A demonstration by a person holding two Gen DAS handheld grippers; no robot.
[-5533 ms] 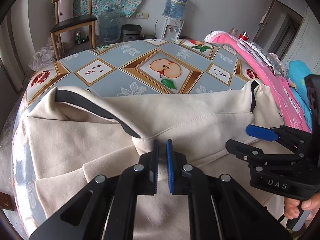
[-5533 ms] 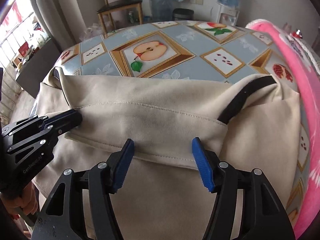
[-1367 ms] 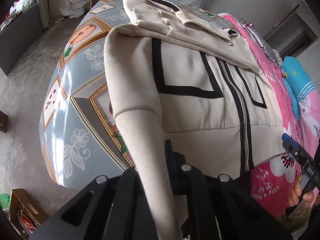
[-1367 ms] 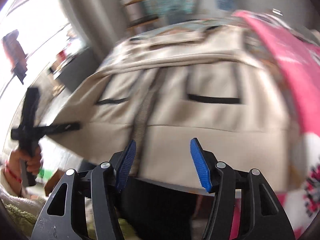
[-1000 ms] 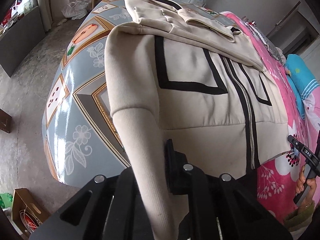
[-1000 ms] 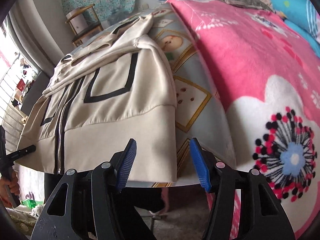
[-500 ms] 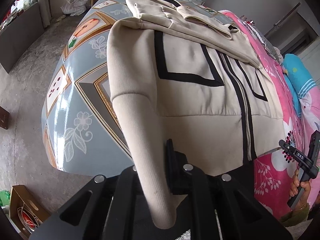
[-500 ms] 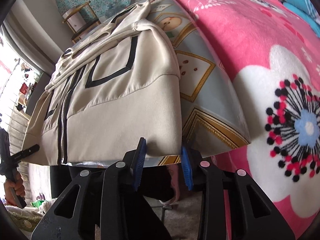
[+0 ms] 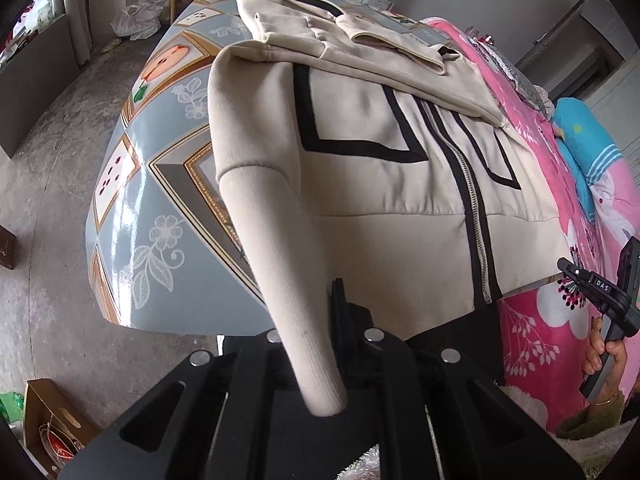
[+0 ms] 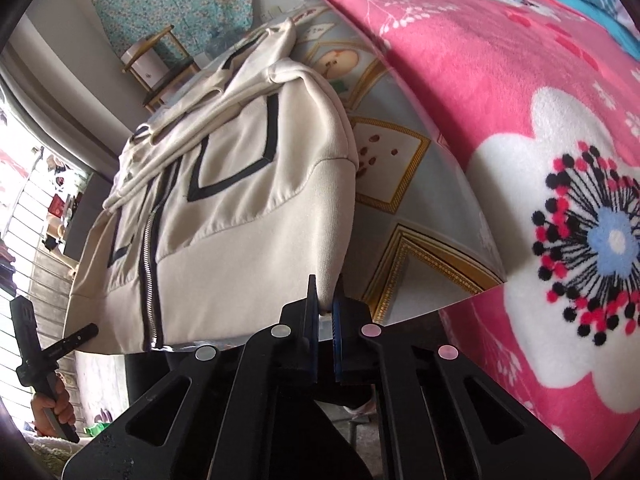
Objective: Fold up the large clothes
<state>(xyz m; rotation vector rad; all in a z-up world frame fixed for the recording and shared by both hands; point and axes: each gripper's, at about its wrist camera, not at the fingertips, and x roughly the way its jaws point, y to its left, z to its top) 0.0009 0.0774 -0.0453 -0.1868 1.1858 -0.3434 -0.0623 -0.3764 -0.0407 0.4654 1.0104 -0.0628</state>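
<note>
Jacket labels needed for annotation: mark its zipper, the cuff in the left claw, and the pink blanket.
zipper (image 9: pixel 468 184), left wrist view, mid teeth.
cuff (image 9: pixel 304 320), left wrist view, ribbed middle.
pink blanket (image 10: pixel 480 68), right wrist view, plain pink area.

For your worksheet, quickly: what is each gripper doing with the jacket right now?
Left gripper: shut on the jacket cuff.
Right gripper: jaws just closed, shut on the jacket's bottom corner.

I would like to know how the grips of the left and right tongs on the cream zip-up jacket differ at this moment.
The left tongs clamp a ribbed sleeve cuff that hides their tips; the right tongs pinch the cream zip-up jacket's hem corner, blue pads visible, having just been closing. Both are shut on fabric at the table edge.
</note>
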